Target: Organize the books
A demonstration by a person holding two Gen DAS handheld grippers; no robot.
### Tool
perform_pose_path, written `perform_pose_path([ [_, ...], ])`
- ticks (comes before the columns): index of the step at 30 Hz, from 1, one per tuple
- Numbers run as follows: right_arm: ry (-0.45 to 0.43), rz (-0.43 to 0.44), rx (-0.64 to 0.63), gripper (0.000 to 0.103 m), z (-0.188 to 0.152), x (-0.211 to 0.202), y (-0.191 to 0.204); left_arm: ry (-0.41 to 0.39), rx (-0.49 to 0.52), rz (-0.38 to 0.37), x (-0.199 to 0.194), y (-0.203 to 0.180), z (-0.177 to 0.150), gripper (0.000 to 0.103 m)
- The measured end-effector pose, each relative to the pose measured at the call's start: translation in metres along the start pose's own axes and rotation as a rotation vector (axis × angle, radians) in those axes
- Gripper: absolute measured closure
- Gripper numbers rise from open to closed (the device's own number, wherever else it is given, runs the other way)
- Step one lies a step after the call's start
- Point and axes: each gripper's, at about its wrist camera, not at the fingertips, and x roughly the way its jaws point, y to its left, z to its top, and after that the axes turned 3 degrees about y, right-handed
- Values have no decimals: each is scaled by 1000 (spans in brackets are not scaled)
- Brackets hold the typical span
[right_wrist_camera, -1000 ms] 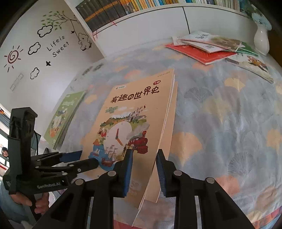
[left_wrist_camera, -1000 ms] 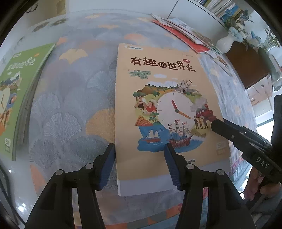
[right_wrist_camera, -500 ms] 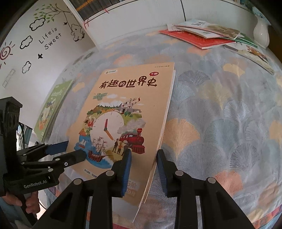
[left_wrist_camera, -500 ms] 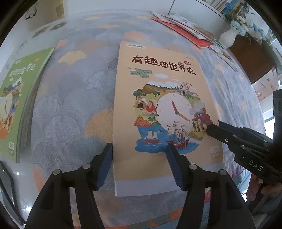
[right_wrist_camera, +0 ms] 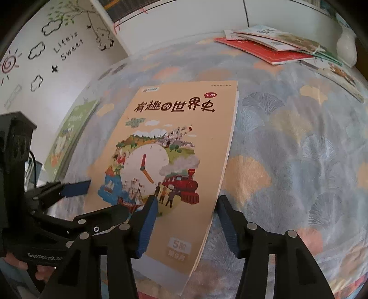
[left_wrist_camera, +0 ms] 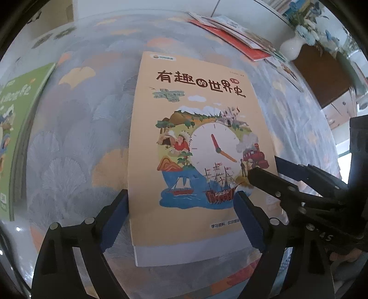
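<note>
An orange book [left_wrist_camera: 197, 147] with a clock picture lies flat on the patterned tablecloth; it also shows in the right wrist view [right_wrist_camera: 168, 165]. My left gripper [left_wrist_camera: 181, 214] is open, its blue pads on either side of the book's near left part. My right gripper [right_wrist_camera: 186, 223] is open across the book's right edge, one finger over the cover, one on the cloth. A green book [left_wrist_camera: 16, 124] lies at the far left, also visible in the right wrist view [right_wrist_camera: 69, 135]. A pile of books [right_wrist_camera: 276, 46] lies at the back right.
A white vase [left_wrist_camera: 291, 47] with flowers stands by the pile [left_wrist_camera: 234, 32], next to a brown cabinet [left_wrist_camera: 322, 71]. A white bookshelf [right_wrist_camera: 184, 20] runs along the far side. The table's near edge [left_wrist_camera: 69, 271] is just below my grippers.
My right gripper has opened and let go of the orange book's right edge, and the book now lies flat. My left gripper has moved slightly closer over the book's near end.
</note>
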Motion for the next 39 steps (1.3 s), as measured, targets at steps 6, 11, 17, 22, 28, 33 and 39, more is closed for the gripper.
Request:
perform_pose_path([
  [6,30,-25,-13,48,7,3,4,-24,-96,-18,-7,5,-5,21],
  [11,16,-60,-33,52,3,-1,8,-52,-69,34,-12,-4,-11,27],
  [17,-25,-63,-1,66,0,-10,4,-68,-60,44,-16,1,-10,40],
  [22,-38,-74,6,75,0,-13,1,-93,-20,80,-21,2,-12,47],
  [28,-52,-62,7,76,0,-18,0,-103,-26,82,-24,3,-11,49],
  [33,-67,-61,-3,76,0,-24,2,-128,-24,93,-32,0,-7,49],
  [39,-89,-50,-36,77,2,-35,10,-142,-26,106,-36,0,-5,49],
])
